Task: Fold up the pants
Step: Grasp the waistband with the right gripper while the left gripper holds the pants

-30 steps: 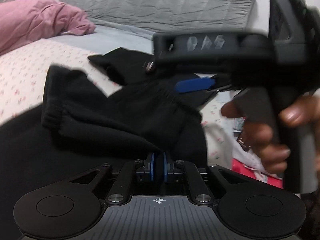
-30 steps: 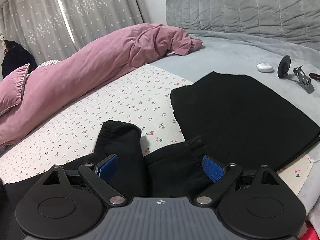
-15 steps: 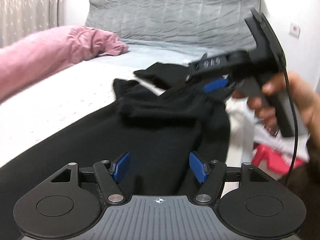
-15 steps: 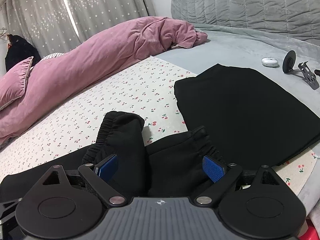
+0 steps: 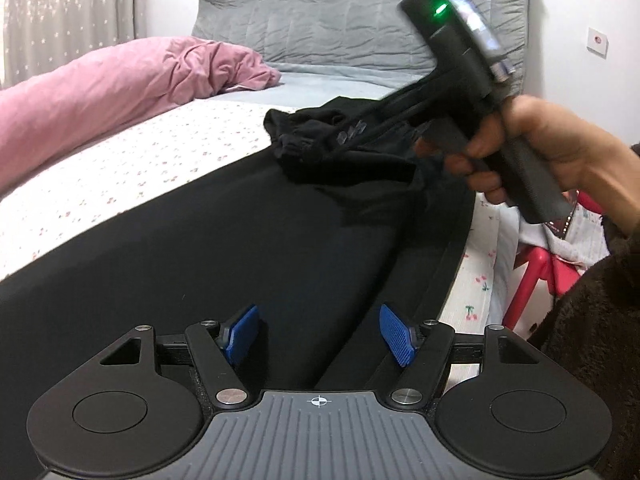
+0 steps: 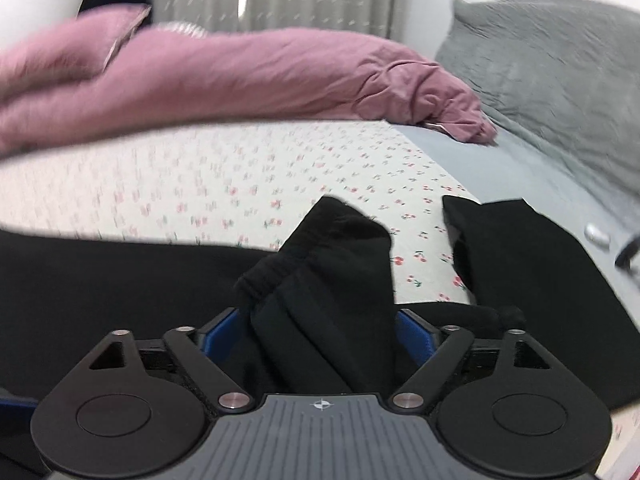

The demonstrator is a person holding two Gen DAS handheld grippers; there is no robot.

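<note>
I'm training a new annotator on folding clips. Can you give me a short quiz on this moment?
1. True or false: the left tool is clamped on the pants.
2. What sits between the right tool pads? A: pink duvet. B: pants fabric. C: nothing.
3. Fill in: in the right wrist view, the folded black garment lies on the ____ side.

Key: 1 false, its pads stand apart; 2 B; 3 right.

Black pants (image 5: 248,248) stretched along bed edge; elastic cuffs (image 6: 320,256) bunched, apparently raised, view blurred.
</note>
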